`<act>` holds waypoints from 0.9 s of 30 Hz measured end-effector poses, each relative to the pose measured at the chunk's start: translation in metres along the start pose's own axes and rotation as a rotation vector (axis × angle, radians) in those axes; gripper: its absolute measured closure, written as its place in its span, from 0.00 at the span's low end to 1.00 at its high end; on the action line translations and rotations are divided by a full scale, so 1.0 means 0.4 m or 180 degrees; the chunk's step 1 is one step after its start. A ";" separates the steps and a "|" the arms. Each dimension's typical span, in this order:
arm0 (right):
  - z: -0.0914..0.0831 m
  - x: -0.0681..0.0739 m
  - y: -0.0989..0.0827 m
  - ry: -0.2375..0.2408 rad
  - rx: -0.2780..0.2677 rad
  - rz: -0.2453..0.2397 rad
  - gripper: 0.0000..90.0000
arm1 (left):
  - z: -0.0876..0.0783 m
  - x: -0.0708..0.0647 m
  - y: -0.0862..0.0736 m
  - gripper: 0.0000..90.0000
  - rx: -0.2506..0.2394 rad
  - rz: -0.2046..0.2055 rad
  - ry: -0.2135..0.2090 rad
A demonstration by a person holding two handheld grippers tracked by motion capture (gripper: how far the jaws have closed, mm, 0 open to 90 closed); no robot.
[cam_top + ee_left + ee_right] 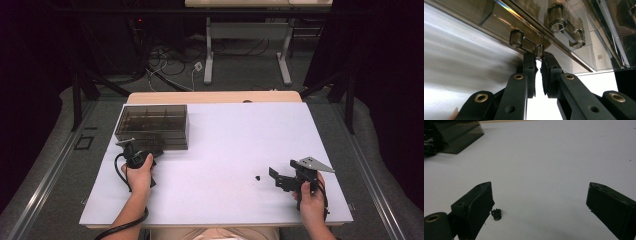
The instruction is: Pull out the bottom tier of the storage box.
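Observation:
A smoky clear compartment box (152,126) stands at the table's back left. My left gripper (131,148) is at its front wall. In the left gripper view the jaws stand almost together, and the left gripper (539,59) pinches the small peg of the box's latch (538,50) between its tips. My right gripper (283,173) rests low over the table's right front with its jaws wide apart and nothing between them. A tiny black toothed part (496,214) lies on the table just beside one fingertip (477,202) of the right gripper (540,195); it is also the black part (258,177) left of that gripper.
A white mat (225,150) covers the table top. The box (459,132) sits far off at the upper left of the right gripper view. Beyond the table are a desk frame and loose cables (170,65) on the floor.

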State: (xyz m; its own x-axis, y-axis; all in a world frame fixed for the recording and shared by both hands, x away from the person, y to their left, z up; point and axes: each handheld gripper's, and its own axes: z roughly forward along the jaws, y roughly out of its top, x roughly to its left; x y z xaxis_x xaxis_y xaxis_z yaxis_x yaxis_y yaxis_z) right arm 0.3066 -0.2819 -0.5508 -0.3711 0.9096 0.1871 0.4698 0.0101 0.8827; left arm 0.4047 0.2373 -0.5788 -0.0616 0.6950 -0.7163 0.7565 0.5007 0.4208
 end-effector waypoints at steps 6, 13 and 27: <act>-0.002 0.000 0.001 0.0029 0.0020 0.0005 0.08 | -0.004 0.000 -0.001 0.91 0.0045 -0.0001 -0.0004; -0.003 0.000 0.001 0.0003 0.0055 -0.0006 0.08 | -0.003 0.001 -0.004 0.91 -0.0003 -0.0020 -0.0003; -0.003 0.000 0.001 0.0015 0.0039 0.0005 0.08 | -0.011 0.000 -0.012 0.91 0.0024 -0.0057 -0.0023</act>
State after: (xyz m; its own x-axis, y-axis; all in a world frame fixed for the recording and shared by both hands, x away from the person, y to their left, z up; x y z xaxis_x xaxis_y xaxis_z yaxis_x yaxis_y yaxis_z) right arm 0.3058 -0.2823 -0.5502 -0.3741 0.9077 0.1904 0.4802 0.0139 0.8771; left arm 0.3981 0.2374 -0.5784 -0.0707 0.6822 -0.7278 0.7601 0.5093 0.4036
